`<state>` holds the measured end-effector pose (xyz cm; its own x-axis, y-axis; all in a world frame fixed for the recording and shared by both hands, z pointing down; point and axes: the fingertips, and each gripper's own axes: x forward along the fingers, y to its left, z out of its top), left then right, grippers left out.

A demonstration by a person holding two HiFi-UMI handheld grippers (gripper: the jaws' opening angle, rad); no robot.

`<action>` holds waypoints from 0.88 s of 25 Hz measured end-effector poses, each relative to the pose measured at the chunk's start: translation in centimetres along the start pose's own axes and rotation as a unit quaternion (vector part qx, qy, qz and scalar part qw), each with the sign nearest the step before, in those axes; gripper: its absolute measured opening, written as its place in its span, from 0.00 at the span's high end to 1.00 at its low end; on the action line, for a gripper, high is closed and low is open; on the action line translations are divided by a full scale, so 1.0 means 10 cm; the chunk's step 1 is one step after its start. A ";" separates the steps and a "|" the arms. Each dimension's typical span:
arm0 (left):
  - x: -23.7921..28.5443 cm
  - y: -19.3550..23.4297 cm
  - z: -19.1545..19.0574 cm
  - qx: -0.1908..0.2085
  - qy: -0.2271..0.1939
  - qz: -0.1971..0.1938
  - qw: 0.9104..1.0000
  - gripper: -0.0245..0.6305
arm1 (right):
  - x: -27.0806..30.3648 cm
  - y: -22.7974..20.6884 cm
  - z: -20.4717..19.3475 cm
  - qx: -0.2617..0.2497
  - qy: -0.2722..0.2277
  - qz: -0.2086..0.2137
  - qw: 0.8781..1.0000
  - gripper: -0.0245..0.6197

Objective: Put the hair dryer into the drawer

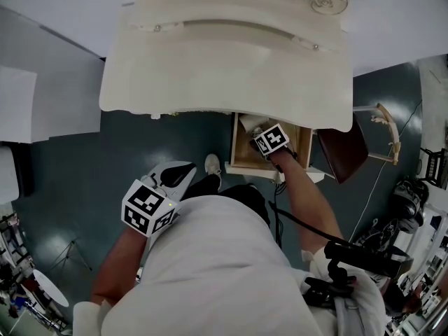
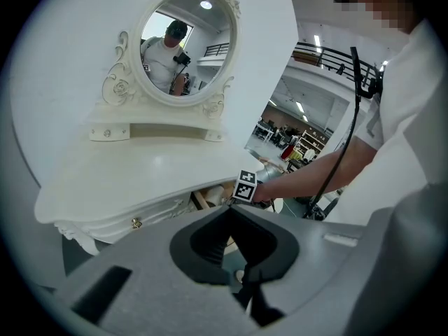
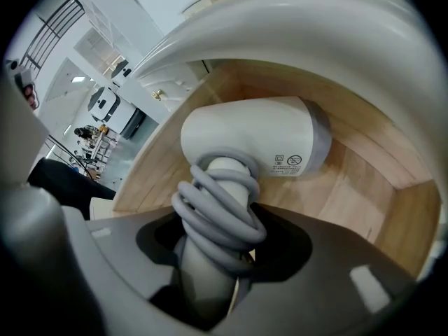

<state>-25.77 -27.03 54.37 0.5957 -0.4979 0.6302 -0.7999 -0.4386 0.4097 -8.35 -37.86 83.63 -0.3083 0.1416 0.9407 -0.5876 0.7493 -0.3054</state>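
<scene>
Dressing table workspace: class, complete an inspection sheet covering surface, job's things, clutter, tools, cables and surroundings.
Surface: white dressing table top, bare.
Job's things: hair dryer held inside the open wooden drawer.
Clutter: nothing seen.
Tools: right tool shut on the hair dryer's handle; left tool shut, empty, away from the drawer.
Cables: grey cord wound round the handle; black cable beside the person's right arm.
Surroundings: oval mirror, dark floor.
</scene>
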 end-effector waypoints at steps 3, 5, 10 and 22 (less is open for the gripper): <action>0.04 -0.01 0.00 0.000 0.002 -0.005 1.000 0.97 | 0.02 -0.02 0.01 0.000 -0.001 -0.004 1.000 0.59; 0.06 -0.01 0.01 0.000 0.002 -0.007 1.000 0.97 | 0.03 -0.03 0.01 -0.003 0.000 -0.009 1.000 0.59; 0.08 -0.04 0.00 0.000 0.003 -0.011 1.000 0.97 | 0.03 -0.03 0.00 -0.004 0.001 -0.014 1.000 0.58; 0.04 -0.21 -0.01 0.015 0.006 -0.024 1.000 0.97 | -0.18 -0.06 -0.03 0.007 -0.020 -0.027 0.999 0.49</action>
<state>-23.88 -26.21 53.84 0.6326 -0.4672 0.6177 -0.7676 -0.4845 0.4197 -7.28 -38.36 82.17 -0.3047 0.0744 0.9496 -0.6146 0.7462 -0.2556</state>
